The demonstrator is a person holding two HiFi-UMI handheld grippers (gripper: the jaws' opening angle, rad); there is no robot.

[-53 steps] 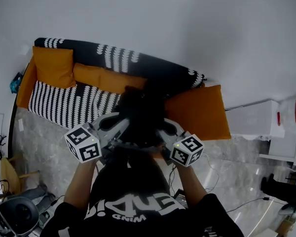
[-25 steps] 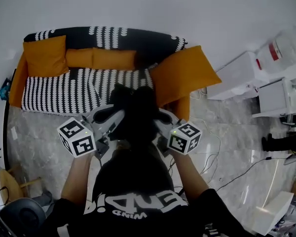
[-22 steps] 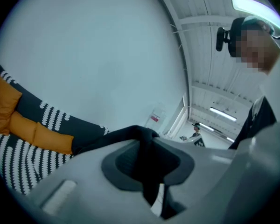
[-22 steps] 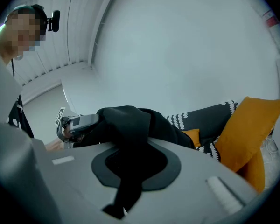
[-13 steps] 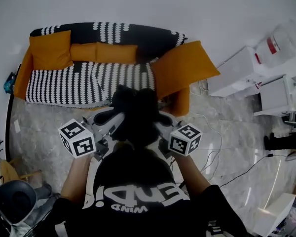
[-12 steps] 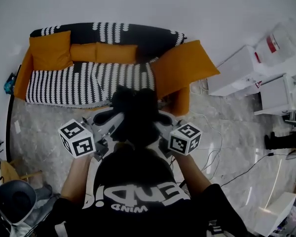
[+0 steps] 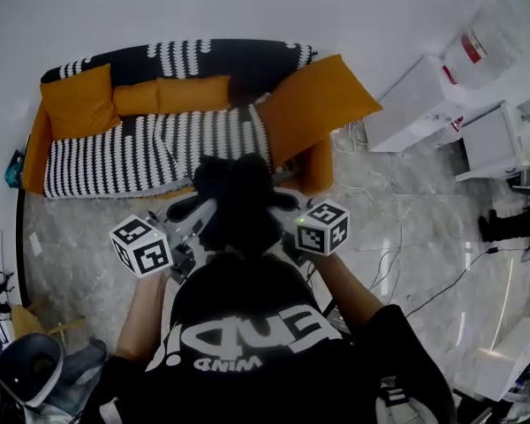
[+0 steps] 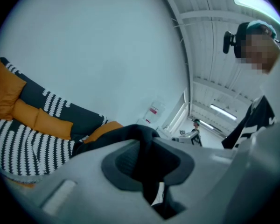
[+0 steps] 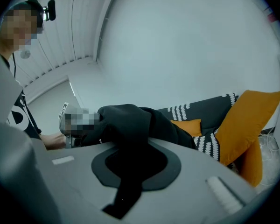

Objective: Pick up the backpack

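backpack (image 7: 237,203) hangs at chest height, clear of the floor, near sofa (image 7: 150,140); left gripper (image 7: 197,217) and right gripper (image 7: 289,225) each clamped on its black fabric; judgement: raise both evenly, grips firm, avoid slip

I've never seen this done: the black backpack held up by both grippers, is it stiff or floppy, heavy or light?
Probably floppy: the backpack slumps in soft folds over the left gripper and the right gripper. Likely light, perhaps near empty, since two small pinches of fabric carry it. It may well sag and swing.
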